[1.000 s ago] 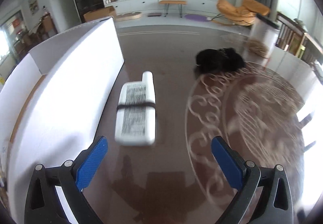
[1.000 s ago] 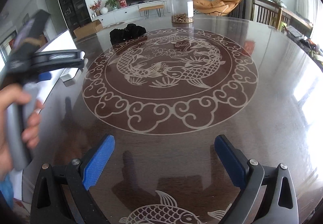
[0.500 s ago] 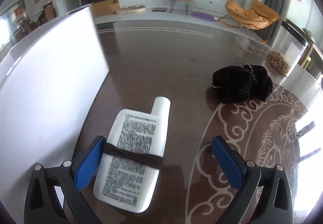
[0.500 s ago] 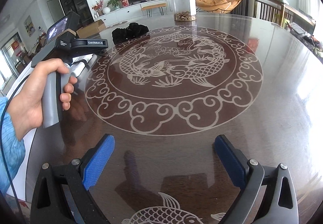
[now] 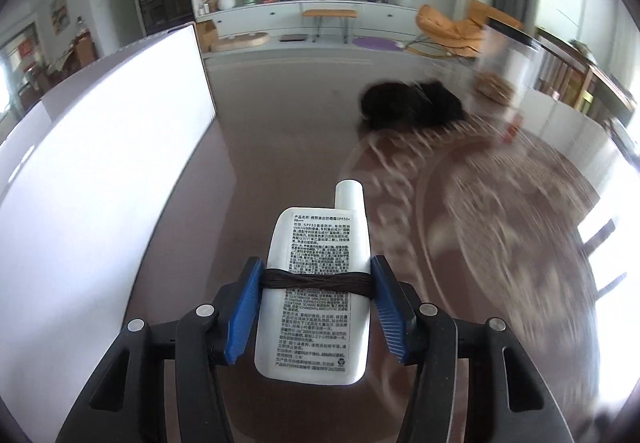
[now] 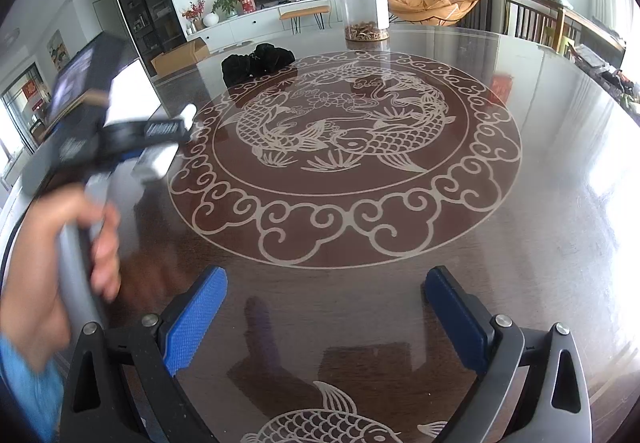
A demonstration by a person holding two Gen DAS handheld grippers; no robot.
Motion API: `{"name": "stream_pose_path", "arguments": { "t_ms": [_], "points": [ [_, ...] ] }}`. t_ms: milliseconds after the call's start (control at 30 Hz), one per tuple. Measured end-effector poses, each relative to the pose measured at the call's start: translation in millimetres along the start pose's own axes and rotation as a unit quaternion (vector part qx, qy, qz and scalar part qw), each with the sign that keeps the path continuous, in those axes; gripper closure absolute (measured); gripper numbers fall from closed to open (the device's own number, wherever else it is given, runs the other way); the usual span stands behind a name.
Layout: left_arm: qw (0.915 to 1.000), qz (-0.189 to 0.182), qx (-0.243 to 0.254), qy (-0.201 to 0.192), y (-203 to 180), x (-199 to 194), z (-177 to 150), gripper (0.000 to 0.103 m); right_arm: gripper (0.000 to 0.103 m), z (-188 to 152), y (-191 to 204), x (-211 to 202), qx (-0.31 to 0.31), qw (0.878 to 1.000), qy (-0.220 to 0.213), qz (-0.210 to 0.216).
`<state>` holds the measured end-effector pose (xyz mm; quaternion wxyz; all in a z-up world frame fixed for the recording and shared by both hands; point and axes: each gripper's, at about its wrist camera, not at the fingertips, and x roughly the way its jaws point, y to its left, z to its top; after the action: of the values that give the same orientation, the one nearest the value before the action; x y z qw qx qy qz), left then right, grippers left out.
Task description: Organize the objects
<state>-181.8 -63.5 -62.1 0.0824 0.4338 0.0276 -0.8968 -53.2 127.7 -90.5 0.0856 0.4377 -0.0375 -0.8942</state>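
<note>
My left gripper (image 5: 316,279) is shut on a flat white sunscreen bottle (image 5: 316,263) with a dark hair tie wound round its middle, cap pointing away. The bottle is lifted off the dark table. In the right wrist view the left gripper (image 6: 160,151) shows blurred at the left with the bottle (image 6: 158,159) in it. A black bundle of cloth (image 5: 412,107) lies further back on the table; it also shows in the right wrist view (image 6: 258,61). My right gripper (image 6: 324,307) is open and empty above the near part of the table.
A large white box (image 5: 100,179) stands along the left of the table. A clear jar (image 6: 364,9) with dried bits at its bottom stands at the far side. The round table (image 6: 540,223) has a pale fish pattern under glass.
My left gripper closed on the white bottle and lifted it off the table, swinging right. The right gripper has stayed still and open.
</note>
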Motion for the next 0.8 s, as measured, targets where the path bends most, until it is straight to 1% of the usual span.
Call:
{"name": "stream_pose_path", "arguments": {
  "t_ms": [133,200,267,333,433,500,800],
  "points": [
    [0.9996,-0.018,0.024,-0.001,0,-30,-36,0.048,0.003,1,1,1,-0.002,1.000,0.001,-0.001],
    [0.9992,-0.021,0.034,-0.001,1,-36,-46,0.045,0.002,1,1,2,-0.003,1.000,0.002,-0.002],
    [0.9986,-0.009,0.052,0.000,0,-41,-52,0.023,0.002,1,2,2,-0.004,1.000,0.003,-0.003],
    [0.9982,-0.004,0.059,0.006,-2,-39,-51,0.012,0.002,1,2,2,-0.005,1.000,0.003,-0.003],
    [0.9990,-0.012,0.037,0.023,3,-32,-46,0.001,0.002,1,2,3,-0.005,1.000,0.003,-0.003],
    [0.9989,-0.025,0.017,0.034,12,-28,-44,0.000,0.002,1,2,3,-0.005,1.000,0.004,-0.003],
    [0.9990,-0.025,0.019,0.031,11,-26,-46,0.000,0.000,1,2,5,-0.011,1.000,0.007,-0.003]
  ]
}}
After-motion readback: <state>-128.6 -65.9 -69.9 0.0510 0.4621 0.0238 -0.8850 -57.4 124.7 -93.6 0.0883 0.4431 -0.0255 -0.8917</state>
